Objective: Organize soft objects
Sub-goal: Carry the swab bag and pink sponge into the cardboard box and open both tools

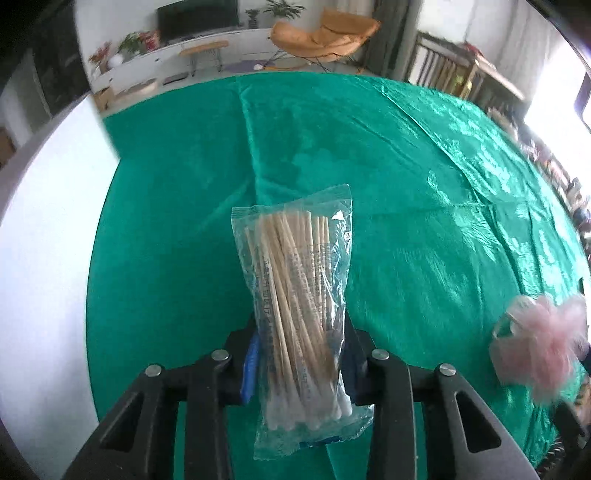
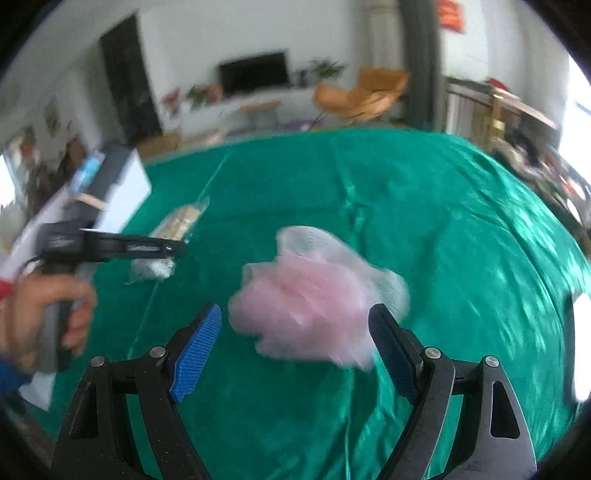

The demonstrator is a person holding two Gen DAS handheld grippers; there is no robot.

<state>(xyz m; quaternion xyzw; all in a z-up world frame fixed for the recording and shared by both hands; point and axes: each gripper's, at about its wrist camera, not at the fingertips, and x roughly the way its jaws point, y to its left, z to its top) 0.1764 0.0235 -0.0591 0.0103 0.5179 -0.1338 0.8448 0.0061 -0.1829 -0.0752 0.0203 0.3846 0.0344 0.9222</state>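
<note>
Your left gripper [image 1: 301, 354] is pinching the bag of cotton swabs [image 1: 301, 306] above the green-covered desk [image 1: 184, 221], while your right gripper's [image 2: 295, 325] fingers are spreading around the pink bath puff [image 2: 314, 295].

Left tongs [image 1: 300, 354] gripping clear pkt of cotton swabs [image 1: 301, 306] above green-covered bench [image 1: 424, 177]; pink mesh pouf [image 1: 541, 347] blurring at rt edge.

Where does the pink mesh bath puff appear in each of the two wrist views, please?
Left wrist view: pink mesh bath puff at the lower right edge, on the green cloth.
Right wrist view: centre, just beyond the open right gripper.
Shared landmark: the orange chair behind the table.
</note>
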